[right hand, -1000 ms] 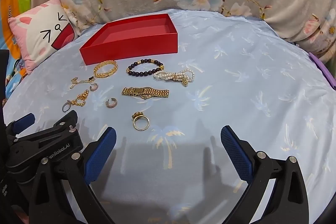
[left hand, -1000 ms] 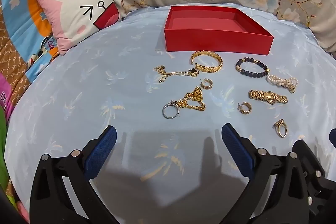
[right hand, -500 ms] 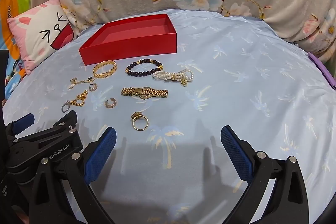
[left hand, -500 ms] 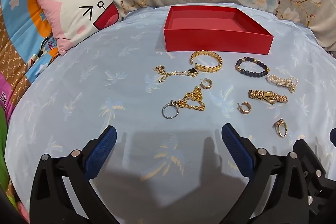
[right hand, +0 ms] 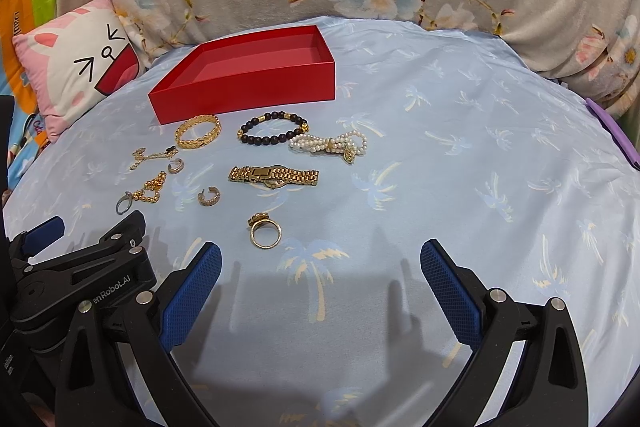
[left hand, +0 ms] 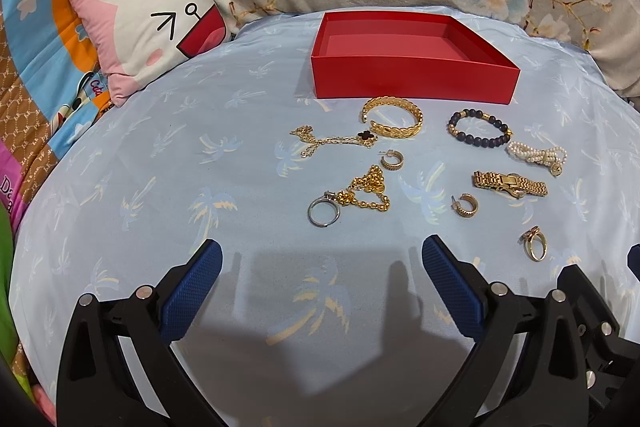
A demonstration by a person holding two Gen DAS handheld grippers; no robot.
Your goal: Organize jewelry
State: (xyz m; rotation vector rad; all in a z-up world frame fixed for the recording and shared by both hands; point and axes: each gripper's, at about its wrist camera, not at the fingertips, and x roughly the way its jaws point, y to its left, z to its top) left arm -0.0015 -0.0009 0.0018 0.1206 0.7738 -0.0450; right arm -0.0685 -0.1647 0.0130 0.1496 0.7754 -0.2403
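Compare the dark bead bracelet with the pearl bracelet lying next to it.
The dark bead bracelet is a single strand of near-black beads with a few gold ones; the pearl bracelet is several strands of small white beads. The dark bead bracelet lies open as a loop; the pearl bracelet lies flattened, cinched at its middle by a gold band, with a gold charm at one side. Both rest on the blue cloth in front of the red box, outside it.

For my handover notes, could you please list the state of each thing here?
Red box: open, empty.
Gold watch: lying flat on the sheet.
Gold cuff bracelet: outside the box.
Gold ring: loose, nearest the right gripper.
Left gripper: open, holding nothing.
Right gripper: open, holding nothing.
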